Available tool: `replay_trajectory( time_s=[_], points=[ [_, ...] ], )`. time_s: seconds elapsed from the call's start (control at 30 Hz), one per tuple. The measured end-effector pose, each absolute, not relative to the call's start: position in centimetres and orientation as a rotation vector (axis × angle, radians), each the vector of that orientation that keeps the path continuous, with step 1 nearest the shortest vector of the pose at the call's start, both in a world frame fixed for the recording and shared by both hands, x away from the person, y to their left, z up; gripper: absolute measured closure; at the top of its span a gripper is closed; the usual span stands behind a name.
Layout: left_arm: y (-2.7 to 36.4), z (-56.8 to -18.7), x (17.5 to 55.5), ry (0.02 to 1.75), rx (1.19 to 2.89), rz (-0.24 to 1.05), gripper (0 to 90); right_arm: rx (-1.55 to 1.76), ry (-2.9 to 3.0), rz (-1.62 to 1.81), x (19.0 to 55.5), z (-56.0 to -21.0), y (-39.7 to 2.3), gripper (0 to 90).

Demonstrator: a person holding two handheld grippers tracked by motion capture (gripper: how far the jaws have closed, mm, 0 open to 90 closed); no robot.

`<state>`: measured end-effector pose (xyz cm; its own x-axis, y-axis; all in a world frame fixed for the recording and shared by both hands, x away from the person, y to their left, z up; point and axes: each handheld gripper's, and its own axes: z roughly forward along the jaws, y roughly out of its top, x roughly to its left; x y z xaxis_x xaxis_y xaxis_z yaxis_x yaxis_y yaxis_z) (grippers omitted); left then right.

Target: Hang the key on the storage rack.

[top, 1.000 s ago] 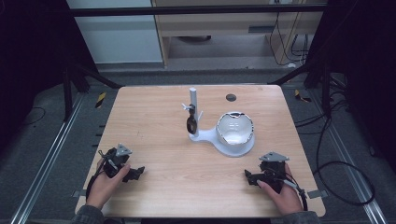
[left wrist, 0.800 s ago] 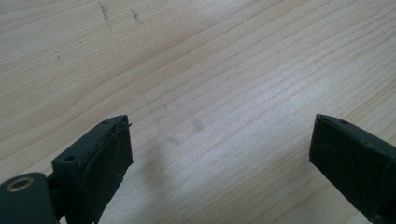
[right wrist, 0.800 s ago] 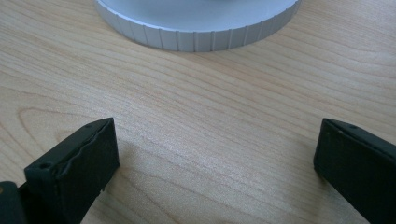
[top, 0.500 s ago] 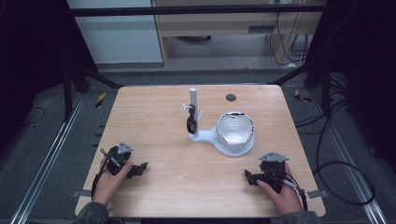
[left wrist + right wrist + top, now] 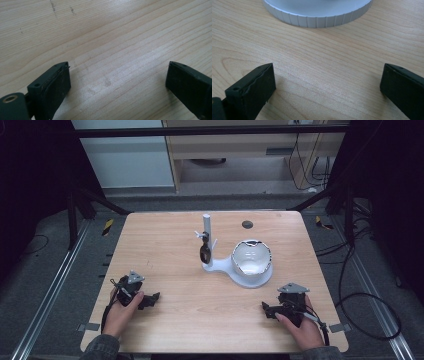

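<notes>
A: State the condition of both tools before the approach.

B: The left tool rests at the lower left of the high view, low over the desk, jaws spread wide with nothing between them; the left gripper view shows bare wood in the gap. The right tool sits at the lower right, jaws equally wide and empty.

A: Where is the work item?

B: The white stand occupies the centre of the desk. Its upright post carries a small dark part, and the round base to the right holds a shiny bowl. The ribbed edge of that base lies at the top of the right gripper view, near the right tool but apart from it.

A: How should the reach be carried out?

B: As a judgement: keep the jaws wide, raise each tool off the desk before moving forward, and approach the stand from both sides. Steady the base with one tool before the other touches the post, since the stand may slide on smooth wood.

A: Hand pose?

B: Both hands grip from behind, forearms entering from the bottom edge, tools angled inward toward the centre.
</notes>
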<state>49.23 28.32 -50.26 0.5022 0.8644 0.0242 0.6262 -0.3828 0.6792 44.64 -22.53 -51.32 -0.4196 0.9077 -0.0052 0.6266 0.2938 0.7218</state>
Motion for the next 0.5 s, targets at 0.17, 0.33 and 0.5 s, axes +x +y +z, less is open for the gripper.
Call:
replay_trajectory(
  time_s=[0.17,0.33,0.5],
  points=[
    [28.43,-50.46,49.22,1.208,2.122,0.511,3.5,1.373,2.152,0.913,44.64,-51.32,-22.53,0.3],
    [28.44,-50.79,49.03,1.188,2.102,0.526,0.8,1.374,2.150,0.914,44.64,-51.32,-22.51,0.4],
    [28.49,-50.82,48.95,1.185,2.099,0.530,0.7,1.372,2.151,0.918,44.68,-51.34,-22.48,0.3]
  ],
)
